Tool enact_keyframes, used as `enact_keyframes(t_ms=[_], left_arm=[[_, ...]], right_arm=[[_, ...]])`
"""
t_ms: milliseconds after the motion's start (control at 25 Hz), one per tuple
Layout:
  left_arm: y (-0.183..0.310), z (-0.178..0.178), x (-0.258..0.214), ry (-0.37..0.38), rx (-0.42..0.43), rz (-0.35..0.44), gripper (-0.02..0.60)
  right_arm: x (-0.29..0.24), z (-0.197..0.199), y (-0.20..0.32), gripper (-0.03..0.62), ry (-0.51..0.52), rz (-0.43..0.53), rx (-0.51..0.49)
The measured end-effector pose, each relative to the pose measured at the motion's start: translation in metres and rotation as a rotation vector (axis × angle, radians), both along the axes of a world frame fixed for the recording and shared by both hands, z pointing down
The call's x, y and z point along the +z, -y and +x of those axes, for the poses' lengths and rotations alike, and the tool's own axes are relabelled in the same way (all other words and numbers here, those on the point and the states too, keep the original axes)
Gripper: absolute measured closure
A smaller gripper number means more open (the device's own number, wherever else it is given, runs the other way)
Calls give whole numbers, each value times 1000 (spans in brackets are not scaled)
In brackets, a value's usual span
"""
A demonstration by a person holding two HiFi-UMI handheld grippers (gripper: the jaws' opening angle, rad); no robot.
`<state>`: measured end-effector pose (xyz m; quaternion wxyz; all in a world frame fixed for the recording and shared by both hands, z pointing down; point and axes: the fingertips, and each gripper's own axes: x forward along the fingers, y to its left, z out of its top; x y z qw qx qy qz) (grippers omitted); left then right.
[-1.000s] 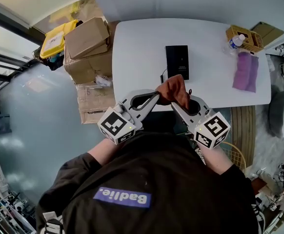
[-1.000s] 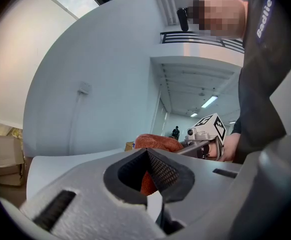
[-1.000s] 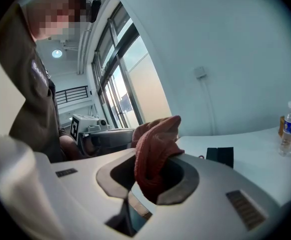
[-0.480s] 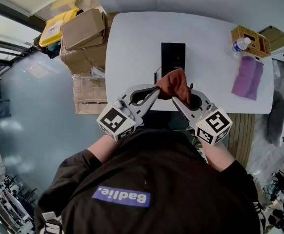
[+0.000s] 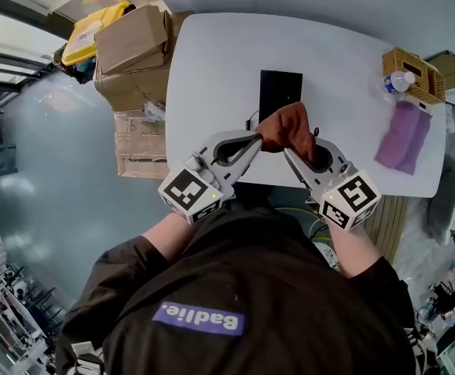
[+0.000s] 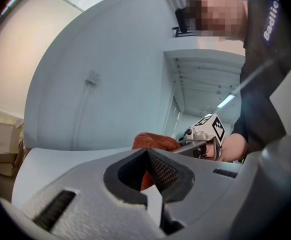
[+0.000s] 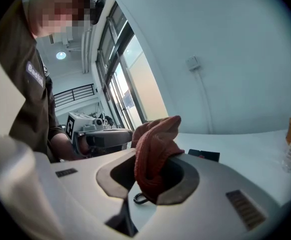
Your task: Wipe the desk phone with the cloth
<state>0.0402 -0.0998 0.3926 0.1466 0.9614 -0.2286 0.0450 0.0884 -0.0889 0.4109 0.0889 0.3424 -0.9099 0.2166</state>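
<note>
The red cloth (image 5: 288,127) is pinched by the closed fingers of the left gripper (image 5: 255,139) and right gripper (image 5: 292,153), bunched over the near edge of the tabletop (image 5: 212,61), seemingly to be readied for the black phone (image 5: 278,92) lying just beyond.

Right hand-held gripper (image 7: 150,186) clamps rust cloth (image 7: 154,141); desk phone (image 7: 204,155) beyond.
</note>
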Motion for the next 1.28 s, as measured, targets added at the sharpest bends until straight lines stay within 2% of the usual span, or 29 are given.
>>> enact_keyframes(t_ms=[280,400,560,880,1080,1280], left_arm=[[21,-4,-3,10,-25,15,566],[28,-8,1,2,-43,9,566],[29,-16,-7,-18,-67,-24,566],[34,-38,7,8,-94,-57,566],[31,-45,14,5,-97,-71,566],[28,-50,19,7,-95,-79,566]], right_arm=[[27,12,41,500,-76,-2,7],[42,18,65,500,-99,-8,38],[64,17,97,500,-150,-8,68],[104,14,145,500,-252,-15,97],[125,4,156,500,-323,-8,83],[148,-3,144,499,-359,-27,67]])
